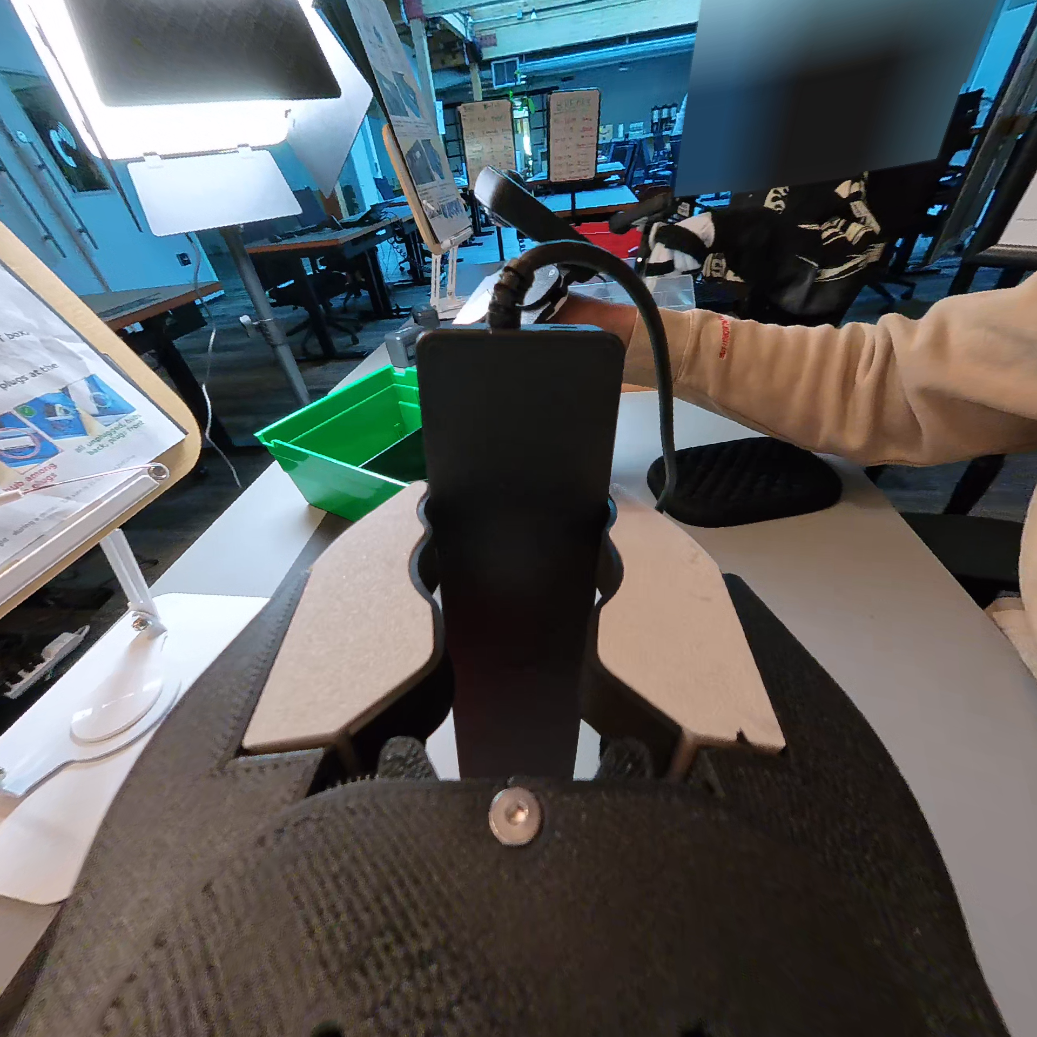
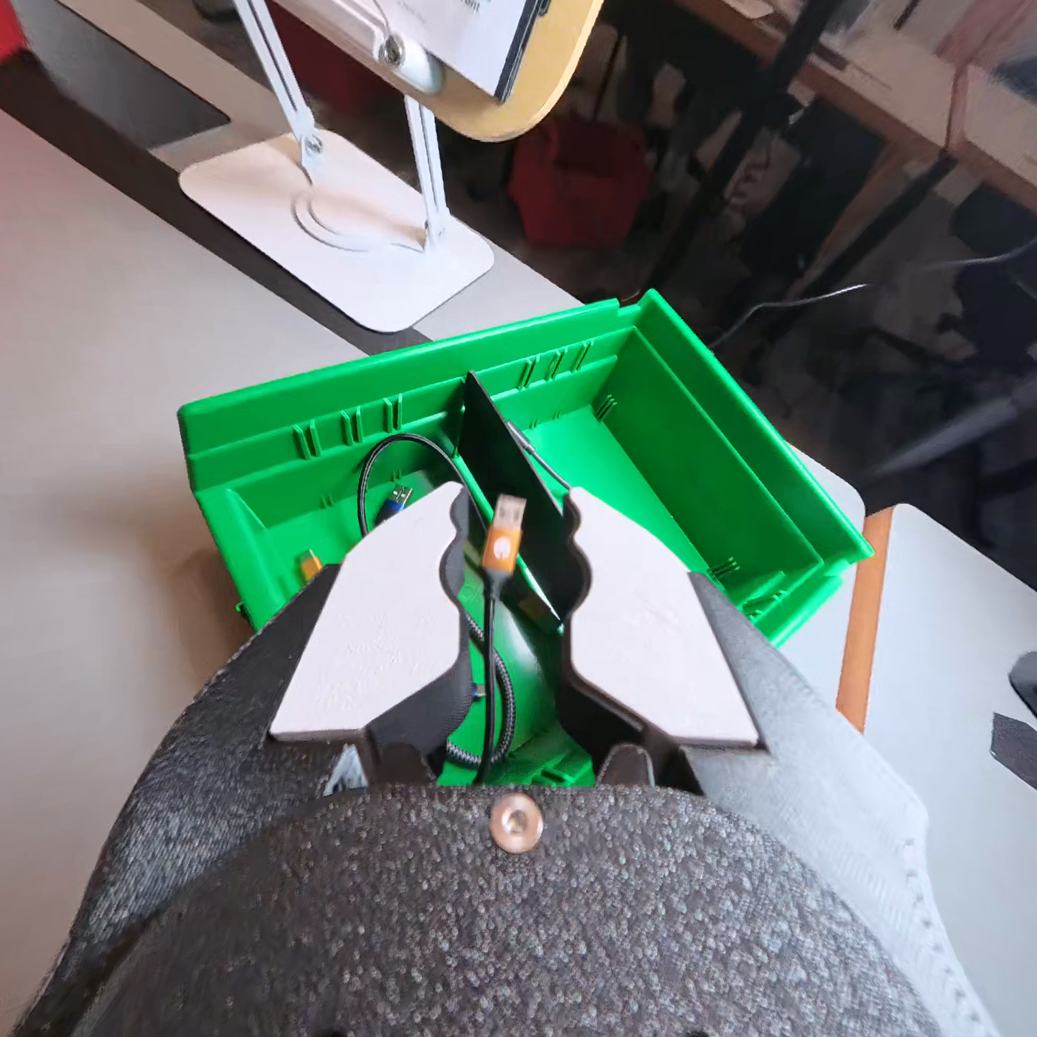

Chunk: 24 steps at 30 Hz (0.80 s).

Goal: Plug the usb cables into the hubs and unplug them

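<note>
My left gripper [image 1: 519, 499] is shut on a flat black USB hub [image 1: 519, 426] and holds it upright above the table. The hub's black cable [image 1: 654, 336] loops over from its far end. My right gripper [image 2: 513, 494] is open over the left compartment of a green bin [image 2: 314, 387]. An orange USB plug [image 2: 502, 538] stands between the fingers, untouched, and its braided cable [image 2: 494, 673] trails down. A blue plug [image 2: 395, 499] and another orange plug [image 2: 308, 561] lie in the same compartment. A black divider [image 2: 494, 449] splits the bin.
The green bin [image 1: 336, 449] sits at the table's far edge, beyond the hub. White document stands [image 1: 112, 701] [image 2: 336, 224] flank it. A black mesh pad [image 1: 746, 482] lies to the right. A person's beige sleeve [image 1: 842, 381] reaches across toward the bin.
</note>
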Available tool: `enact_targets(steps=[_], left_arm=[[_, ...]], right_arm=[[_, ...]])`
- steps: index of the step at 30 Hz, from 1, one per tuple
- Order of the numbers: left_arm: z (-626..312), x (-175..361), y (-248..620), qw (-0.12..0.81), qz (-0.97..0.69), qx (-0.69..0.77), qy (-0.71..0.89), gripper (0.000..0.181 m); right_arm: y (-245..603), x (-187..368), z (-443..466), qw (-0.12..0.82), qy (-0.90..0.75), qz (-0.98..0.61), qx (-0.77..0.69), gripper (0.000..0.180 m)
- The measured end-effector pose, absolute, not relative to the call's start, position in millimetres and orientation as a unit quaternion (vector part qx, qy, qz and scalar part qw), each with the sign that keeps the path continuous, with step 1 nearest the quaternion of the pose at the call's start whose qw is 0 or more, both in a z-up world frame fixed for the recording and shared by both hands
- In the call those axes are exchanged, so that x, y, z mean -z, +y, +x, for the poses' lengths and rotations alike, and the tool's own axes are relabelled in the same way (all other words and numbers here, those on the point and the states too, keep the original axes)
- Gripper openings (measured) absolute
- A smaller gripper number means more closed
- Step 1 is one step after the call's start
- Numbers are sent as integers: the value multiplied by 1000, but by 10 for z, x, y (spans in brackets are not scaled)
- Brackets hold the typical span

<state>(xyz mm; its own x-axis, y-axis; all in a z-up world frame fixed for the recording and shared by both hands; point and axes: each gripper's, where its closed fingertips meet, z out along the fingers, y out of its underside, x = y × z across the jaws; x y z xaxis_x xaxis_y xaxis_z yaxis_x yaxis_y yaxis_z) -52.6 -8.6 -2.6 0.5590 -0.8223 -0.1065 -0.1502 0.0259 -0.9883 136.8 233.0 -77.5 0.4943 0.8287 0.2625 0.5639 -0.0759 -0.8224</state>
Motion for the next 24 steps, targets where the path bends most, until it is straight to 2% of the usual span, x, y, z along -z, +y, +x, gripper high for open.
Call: enact_targets(steps=[3, 9, 16, 24], left_arm=[[-456, 29, -98, 604, -638, 287, 381, 55], [-261, 88, -196, 574, -623, 351, 398, 55], [31, 70, -491, 525, -567, 462, 435, 55], [208, 133, -837, 444, -521, 542, 487, 55]], right_arm=[[2235, 535, 1340, 514, -469, -701, -157, 40], [1269, 46, 727, 549, -546, -555, -305, 37], [-51, -116, 86, 459, -665, -373, -457, 42], [-534, -284, -71, 418, -706, -295, -490, 47]])
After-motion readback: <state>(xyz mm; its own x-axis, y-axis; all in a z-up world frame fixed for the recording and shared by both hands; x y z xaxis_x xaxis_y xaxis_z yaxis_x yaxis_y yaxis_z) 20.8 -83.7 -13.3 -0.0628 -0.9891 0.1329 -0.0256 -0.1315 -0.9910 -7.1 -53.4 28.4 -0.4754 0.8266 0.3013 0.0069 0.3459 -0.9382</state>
